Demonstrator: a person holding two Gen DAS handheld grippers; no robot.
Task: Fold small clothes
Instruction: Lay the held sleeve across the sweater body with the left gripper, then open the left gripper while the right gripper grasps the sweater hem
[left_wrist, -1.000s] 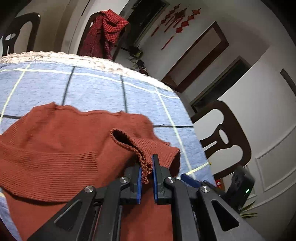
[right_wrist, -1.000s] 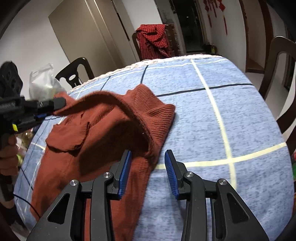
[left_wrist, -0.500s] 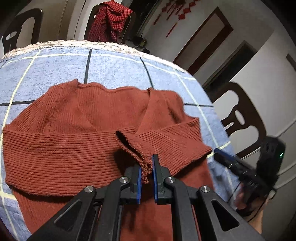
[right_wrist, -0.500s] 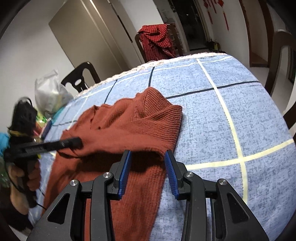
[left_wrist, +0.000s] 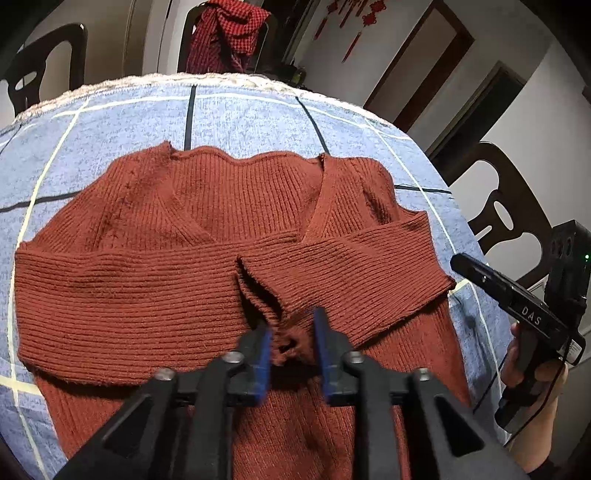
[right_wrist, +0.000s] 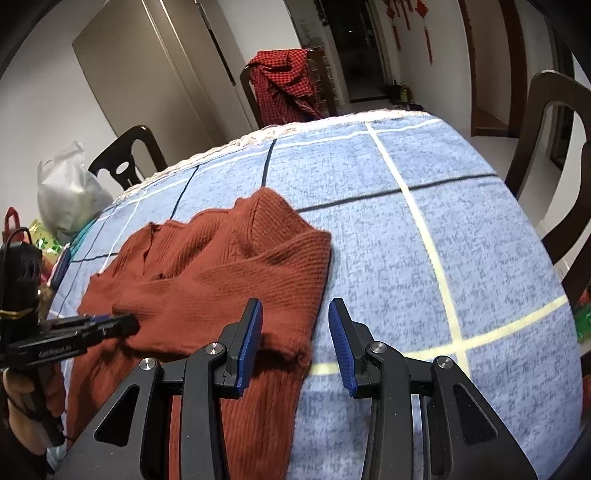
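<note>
Ribbed matt knit sweater (left_wrist: 184, 295), woven mottled cloth tablecloth (right_wrist: 461, 221), glossy dark wooden chair (right_wrist: 554, 129), crinkled plastic bag (right_wrist: 70, 195)

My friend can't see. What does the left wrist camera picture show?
The left gripper has just opened around the cuff of a rust-red sweater, sleeves folded across it, on a blue checked tablecloth. The right gripper waits alongside.

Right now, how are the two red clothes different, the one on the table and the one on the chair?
The sweater is plain rust-red ribbed knit; the shirt is red with black checks. The sweater lies spread on the table with its sleeves folded across; the shirt hangs bunched over a chair back. The sweater is between the left gripper's fingers; nothing holds the shirt. Both are red clothes.
</note>
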